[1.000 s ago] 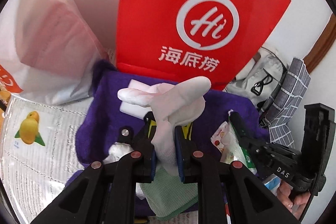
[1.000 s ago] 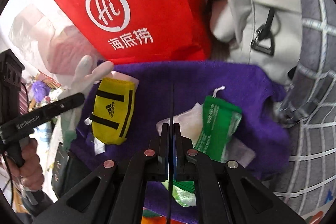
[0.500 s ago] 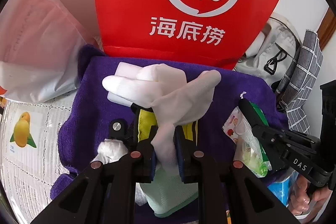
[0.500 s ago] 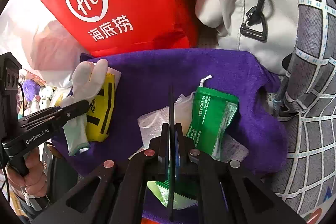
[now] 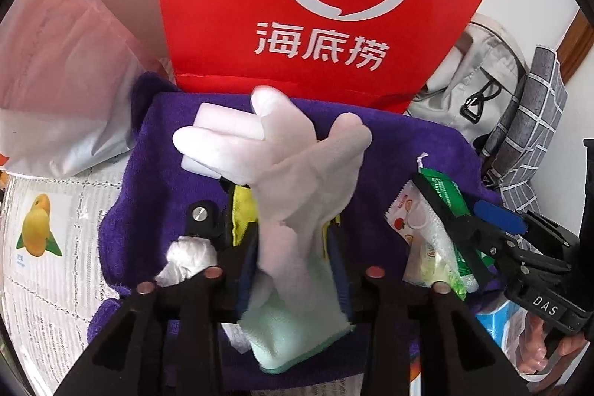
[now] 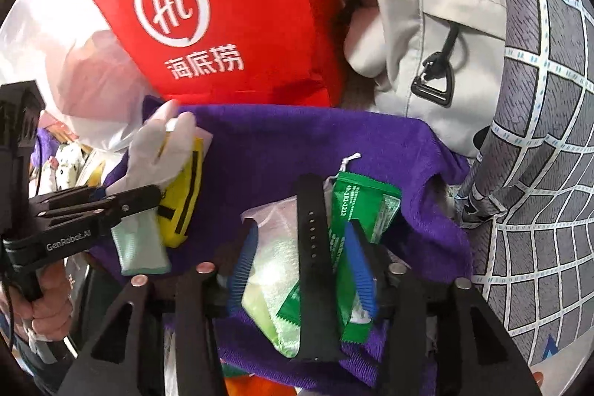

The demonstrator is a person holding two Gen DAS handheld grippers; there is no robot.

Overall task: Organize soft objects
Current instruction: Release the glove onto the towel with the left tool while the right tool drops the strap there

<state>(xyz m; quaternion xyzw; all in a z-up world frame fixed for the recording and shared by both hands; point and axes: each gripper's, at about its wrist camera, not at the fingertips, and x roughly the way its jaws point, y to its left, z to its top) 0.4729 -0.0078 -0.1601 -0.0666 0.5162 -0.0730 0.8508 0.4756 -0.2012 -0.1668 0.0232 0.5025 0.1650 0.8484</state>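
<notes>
One white glove [image 5: 297,180], one black strap [image 6: 315,247] (both between opening jaws), one purple towel [image 6: 297,143]

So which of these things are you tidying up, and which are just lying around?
Being tidied:
- white glove, between the opening left gripper jaws
- black strap, between the opening right gripper jaws
- yellow pouch
- green packet
- purple towel under them all

Just lying about:
- red bag
- grey backpack
- checked cloth
</notes>
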